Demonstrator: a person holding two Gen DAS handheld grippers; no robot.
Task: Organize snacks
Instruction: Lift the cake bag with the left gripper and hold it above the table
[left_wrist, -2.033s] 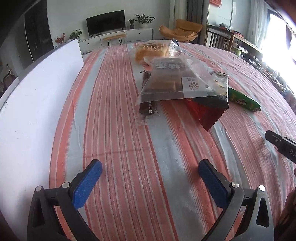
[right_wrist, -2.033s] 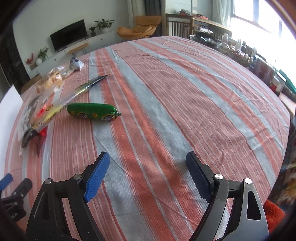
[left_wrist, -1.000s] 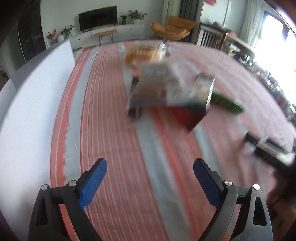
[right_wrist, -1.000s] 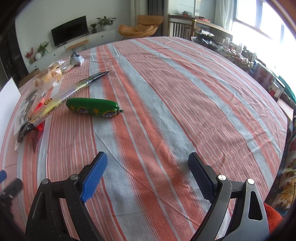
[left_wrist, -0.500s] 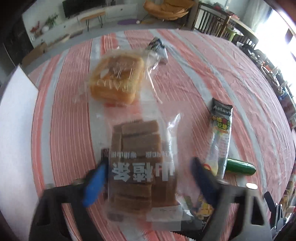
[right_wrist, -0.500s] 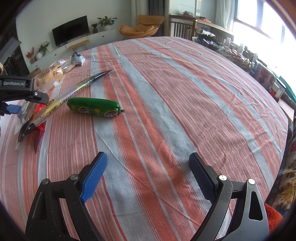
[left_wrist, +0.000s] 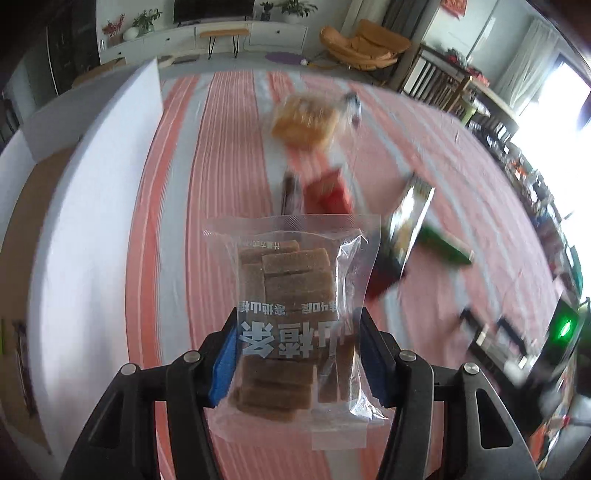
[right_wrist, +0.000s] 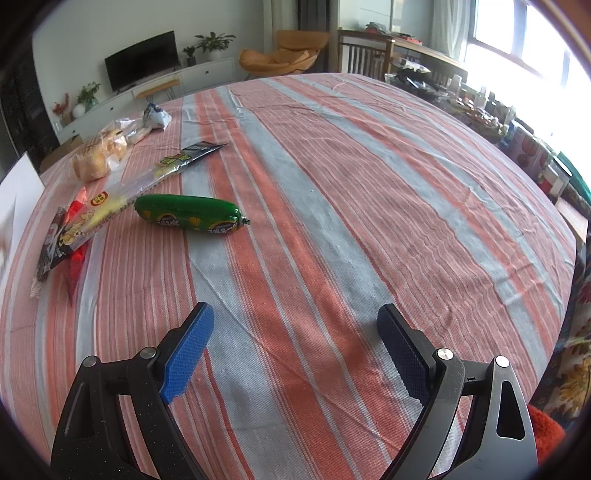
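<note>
My left gripper (left_wrist: 297, 354) is shut on a clear bag of brown snack bars (left_wrist: 291, 306) and holds it above the striped tablecloth (left_wrist: 229, 155). Behind it lie a bread bag (left_wrist: 304, 123), a red packet (left_wrist: 328, 192), a long dark snack packet (left_wrist: 410, 214) and a green sausage (left_wrist: 443, 245), all blurred. My right gripper (right_wrist: 295, 347) is open and empty over the cloth. In its view the green sausage (right_wrist: 188, 213), the long packet (right_wrist: 129, 192), the red packet (right_wrist: 75, 254) and the bread bag (right_wrist: 98, 155) lie at the left.
A white box wall (left_wrist: 88, 206) stands along the left of the table, with brown cardboard (left_wrist: 22, 258) inside it. A small white-blue packet (right_wrist: 156, 116) lies at the far left. The table edge (right_wrist: 565, 236) curves on the right, with cluttered furniture beyond.
My left gripper has closed on the bag of brown bars and lifted it off the pile, moving toward the white box. My right gripper has stayed still and open.
</note>
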